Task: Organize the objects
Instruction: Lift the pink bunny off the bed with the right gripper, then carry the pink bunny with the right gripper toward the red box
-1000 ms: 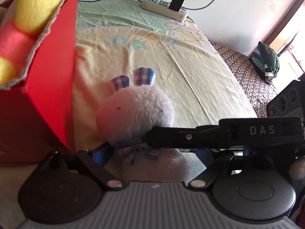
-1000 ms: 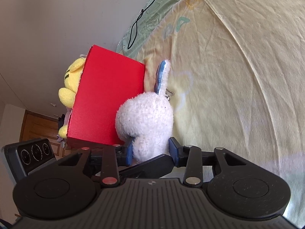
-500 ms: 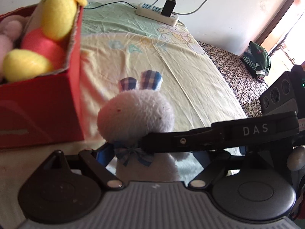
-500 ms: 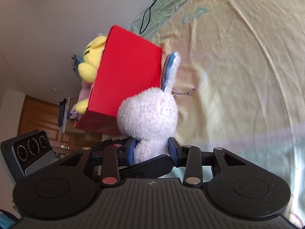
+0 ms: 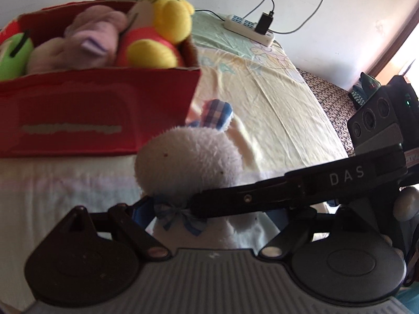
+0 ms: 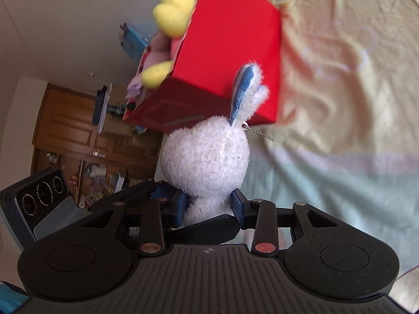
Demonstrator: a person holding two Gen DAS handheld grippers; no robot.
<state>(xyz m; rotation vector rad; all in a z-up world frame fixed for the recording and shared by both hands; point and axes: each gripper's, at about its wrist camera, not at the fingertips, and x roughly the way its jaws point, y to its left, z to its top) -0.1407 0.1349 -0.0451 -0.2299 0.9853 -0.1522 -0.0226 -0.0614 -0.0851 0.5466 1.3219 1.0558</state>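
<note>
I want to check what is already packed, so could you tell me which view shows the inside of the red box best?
The left wrist view: it looks down into the red box, showing a yellow plush, a purple one and something green. The right wrist view shows mainly its outer wall, with only the yellow plush peeking out.

The white rabbit toy (image 5: 188, 162) at frame centre is fuzzy plush with short rough pile; its ears (image 5: 216, 112) are lined in woven checked cloth, and a thin metal chain (image 6: 259, 131) hangs at its head. The red box (image 5: 99, 110) at left is smooth matt cardboard with raw brown edges. Inside, the yellow plush (image 5: 165, 21) and lilac plush (image 5: 91, 34) look soft and velvety. The bed sheet (image 5: 262, 99) is matt, wrinkled cotton-like cloth. The right gripper (image 6: 209, 205) has matt black plastic with ribbed housing. Upper left, the cabinet (image 6: 65, 120) is brown wood.
</note>
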